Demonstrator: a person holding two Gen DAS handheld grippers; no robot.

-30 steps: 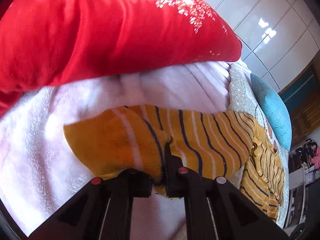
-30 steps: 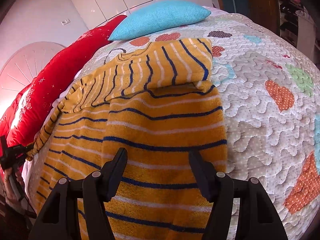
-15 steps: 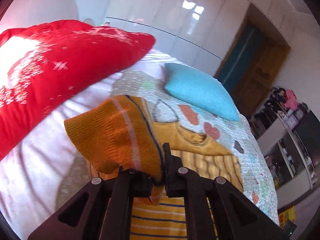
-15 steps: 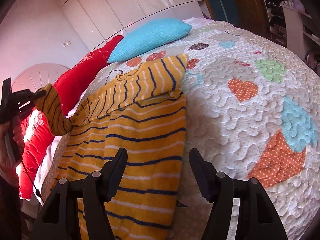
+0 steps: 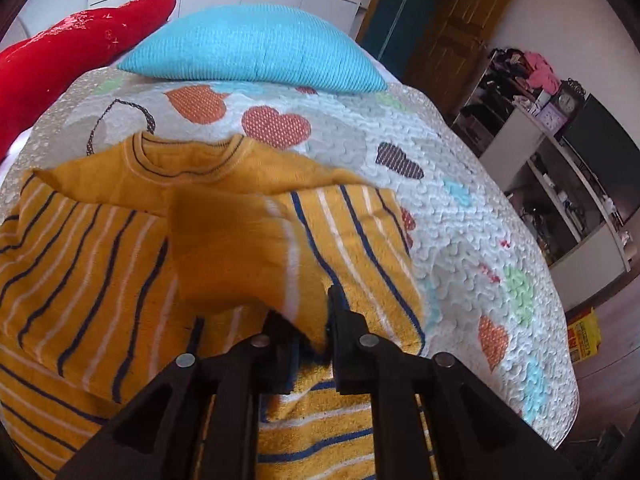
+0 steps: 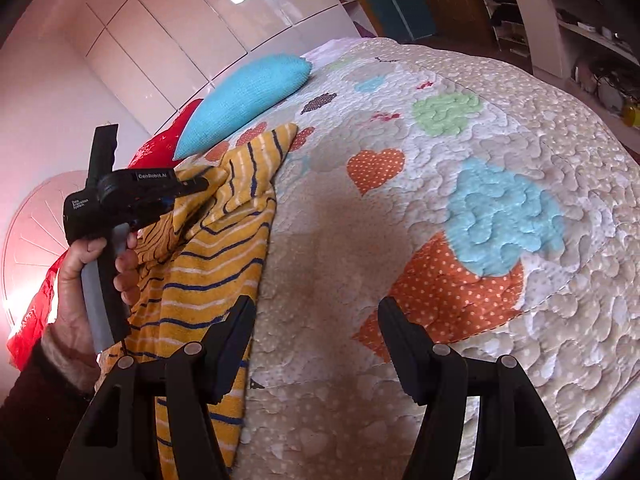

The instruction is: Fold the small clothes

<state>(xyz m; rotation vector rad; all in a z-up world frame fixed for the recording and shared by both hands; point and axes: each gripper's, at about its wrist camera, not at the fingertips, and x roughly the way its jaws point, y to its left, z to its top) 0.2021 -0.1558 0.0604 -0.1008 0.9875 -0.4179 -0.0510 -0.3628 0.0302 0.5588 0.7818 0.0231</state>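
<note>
The mustard-yellow knit sweater with navy and white stripes (image 5: 100, 264) lies spread on the quilted bedspread with coloured heart patches (image 5: 472, 216), filling the lower left of the left wrist view. The left gripper (image 5: 316, 332), at the bottom centre of that view, is clamped on the plain yellow sleeve cuff (image 5: 232, 252), which stands up just ahead of its jaws and hangs over the sweater's chest, below the ribbed collar (image 5: 188, 160).

A second ago this cuff was pinched low over the pink blanket beside the red pillow (image 5: 60, 48); half a second ago it was lifted; now it has been carried in over the body, so the sleeve fold looks nearly made, with only laying down and release left.

The right gripper (image 6: 316, 340) hangs with jaws spread wide and nothing between them, over bare quilt at the lower centre of its view. It has drifted off the sweater's hem, now just to its left.

Farther out sit a turquoise knitted cushion (image 5: 256, 48) at the upper centre and shelving (image 5: 560, 168) at the right. No containers figure in the task.
</note>
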